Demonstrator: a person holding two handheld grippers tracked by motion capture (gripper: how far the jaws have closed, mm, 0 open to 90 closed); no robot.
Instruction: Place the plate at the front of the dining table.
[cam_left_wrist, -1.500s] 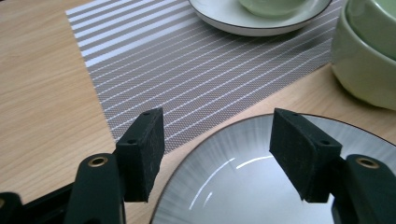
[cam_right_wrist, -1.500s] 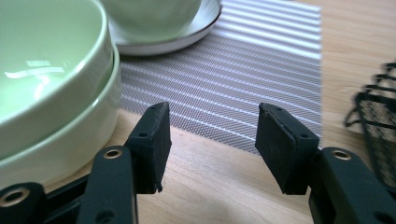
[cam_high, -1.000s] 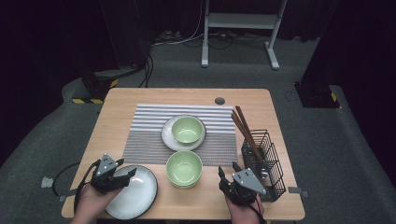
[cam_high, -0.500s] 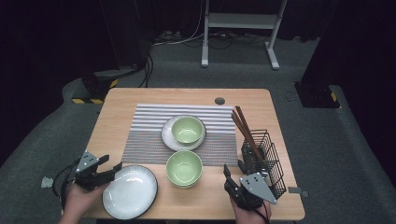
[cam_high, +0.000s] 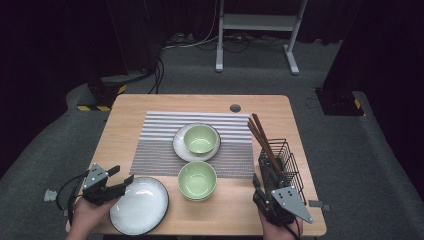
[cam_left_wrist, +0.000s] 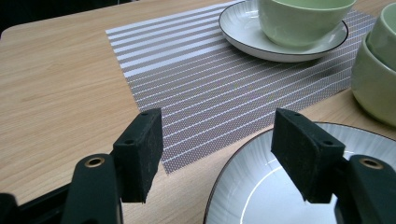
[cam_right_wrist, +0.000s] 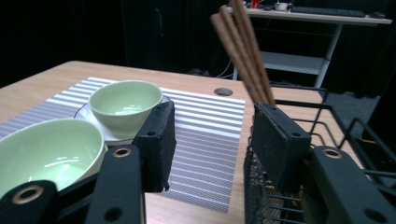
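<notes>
At the lower left of the high view a hand (cam_high: 85, 215) holds the left gripper (cam_high: 121, 181) low over the near edge of the wooden bench (cam_high: 130, 120). Its jaws stand open with nothing between them, their tips at the left rim of the white plate (cam_high: 139, 205). In the left gripper view the plate (cam_left_wrist: 261, 191) lies at the lower right, its dark-edged rim passing under the right jaw, while the left jaw hangs over bare wood; whether either jaw touches the plate cannot be told.

Just right of the plate, in the lower middle of the high view, sits a green bowl (cam_high: 197, 180), at the near edge of the striped placemat (cam_high: 160, 140). Above it, in the middle of the frame, a second green bowl (cam_high: 201, 138) stands on a saucer (cam_high: 181, 149) that rests on the placemat.

Further right, brown chopsticks (cam_high: 260, 135) lean up and to the left out of a black wire basket (cam_high: 290, 160) near the right edge of the bench. At the lower right, the right gripper (cam_high: 257, 192) hovers just in front of the basket, well apart from the plate. The right gripper view shows its jaws open and empty, with the near bowl (cam_right_wrist: 46, 149) at lower left and the basket (cam_right_wrist: 327, 121) at right.
</notes>
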